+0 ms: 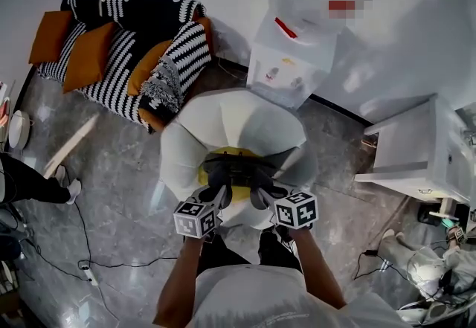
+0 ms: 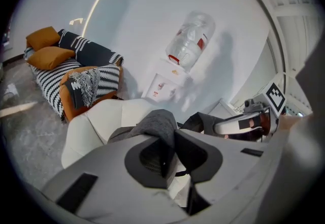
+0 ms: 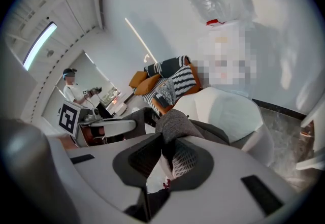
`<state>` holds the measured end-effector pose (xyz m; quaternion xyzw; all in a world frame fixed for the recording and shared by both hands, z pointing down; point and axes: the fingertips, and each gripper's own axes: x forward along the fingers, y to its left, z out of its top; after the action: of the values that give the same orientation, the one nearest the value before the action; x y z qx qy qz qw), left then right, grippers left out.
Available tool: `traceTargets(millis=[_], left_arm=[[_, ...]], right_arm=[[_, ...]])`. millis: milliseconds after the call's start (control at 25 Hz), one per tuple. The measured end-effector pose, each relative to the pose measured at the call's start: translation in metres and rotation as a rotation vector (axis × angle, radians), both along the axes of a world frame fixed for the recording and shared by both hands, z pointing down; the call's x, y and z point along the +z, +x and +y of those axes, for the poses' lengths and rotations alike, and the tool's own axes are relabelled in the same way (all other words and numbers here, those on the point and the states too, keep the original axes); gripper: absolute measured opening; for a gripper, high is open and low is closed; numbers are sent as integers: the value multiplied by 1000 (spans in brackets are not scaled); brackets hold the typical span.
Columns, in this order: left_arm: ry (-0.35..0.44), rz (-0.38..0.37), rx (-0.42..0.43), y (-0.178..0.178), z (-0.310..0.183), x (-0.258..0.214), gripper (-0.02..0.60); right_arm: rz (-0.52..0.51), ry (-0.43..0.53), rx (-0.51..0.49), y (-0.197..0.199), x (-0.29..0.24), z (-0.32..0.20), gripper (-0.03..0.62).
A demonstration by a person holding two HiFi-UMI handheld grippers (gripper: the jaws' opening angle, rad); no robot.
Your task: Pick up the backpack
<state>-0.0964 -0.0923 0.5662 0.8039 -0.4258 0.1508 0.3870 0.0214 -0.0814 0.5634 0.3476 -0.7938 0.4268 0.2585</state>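
Note:
A dark grey backpack (image 1: pixel 236 169) with a yellow patch lies on the seat of a white armchair (image 1: pixel 238 122). In the head view both grippers reach down onto its near side. My left gripper (image 1: pixel 218 195) is shut on a grey strap (image 2: pixel 155 124), whose fabric bunches up between the jaws in the left gripper view. My right gripper (image 1: pixel 259 196) is shut on another grey strap (image 3: pixel 177 121), which folds over its jaws in the right gripper view. Each gripper view also shows the other gripper close beside it. The bag's lower part is hidden behind the grippers.
A black-and-white striped sofa (image 1: pixel 126 44) with orange cushions stands at the back left. A water dispenser (image 1: pixel 286 70) stands behind the chair, and a white side table (image 1: pixel 420 152) at the right. Cables (image 1: pixel 89 259) cross the floor. Other people (image 1: pixel 30 181) stand at the left and lower right.

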Motion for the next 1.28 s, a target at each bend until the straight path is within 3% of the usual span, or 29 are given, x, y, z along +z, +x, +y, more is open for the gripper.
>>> traceTargets(millis=[560,840,1280], left_arm=[[115,-60,37,2,-8,-66,54],[236,-96,53,-2,-25,-111,54],[484,-149,54,-25,-56,-211,54]], right_arm=[[32,162,-40,-2,-75,-21,34],[26,264,-57,-3,-115,-36,34],[-9,558,-40,-22,-216,-66,34]])
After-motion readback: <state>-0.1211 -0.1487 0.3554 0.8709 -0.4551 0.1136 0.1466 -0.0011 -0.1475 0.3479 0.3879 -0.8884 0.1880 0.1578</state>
